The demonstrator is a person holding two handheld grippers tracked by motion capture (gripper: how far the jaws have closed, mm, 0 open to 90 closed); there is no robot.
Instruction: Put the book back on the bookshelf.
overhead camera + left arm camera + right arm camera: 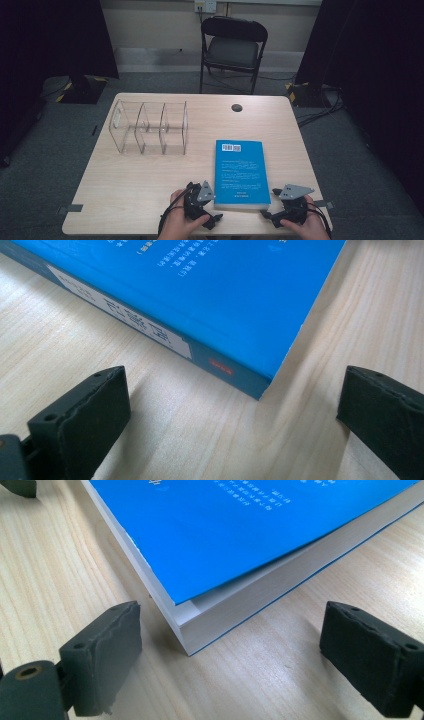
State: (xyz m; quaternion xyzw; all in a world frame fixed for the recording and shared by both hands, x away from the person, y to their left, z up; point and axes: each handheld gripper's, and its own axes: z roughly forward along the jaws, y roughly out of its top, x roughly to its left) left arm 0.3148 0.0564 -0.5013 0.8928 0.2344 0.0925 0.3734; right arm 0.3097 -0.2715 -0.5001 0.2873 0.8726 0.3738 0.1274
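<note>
**Blue paperback sits between two open tongs at the table's near edge**

A thick book (239, 172) with a smooth, glossy blue cover lies flat on the pale wood-grain table (130, 185), directly between your two tongs. Its rectangular cover carries small white print and a white barcode patch at the far end. Seen from your left gripper (235, 405), the darker blue spine runs past the jaws with a white label strip and a small red mark, and the book's near corner sits just ahead of the gap, clear of both black pads. Seen from your right gripper (230, 650), the opposite near corner shows a stack of white page edges, with the top cover lifting slightly off the pages; that corner also lies just ahead of the jaws, untouched.

Both tongs stand wide open and hold nothing. Their pads are blocky, matte black and roughened at the edges.

Your left hand (181, 220) grips its tool just left of the book's near end, and your right hand (305, 222) grips the other just right of it, both low over the tabletop and angled inward toward the book's corners. A grey three-cornered plate tops each tool.

Well beyond your left gripper stands a clear plastic organiser (150, 127) with upright dividers.
</note>
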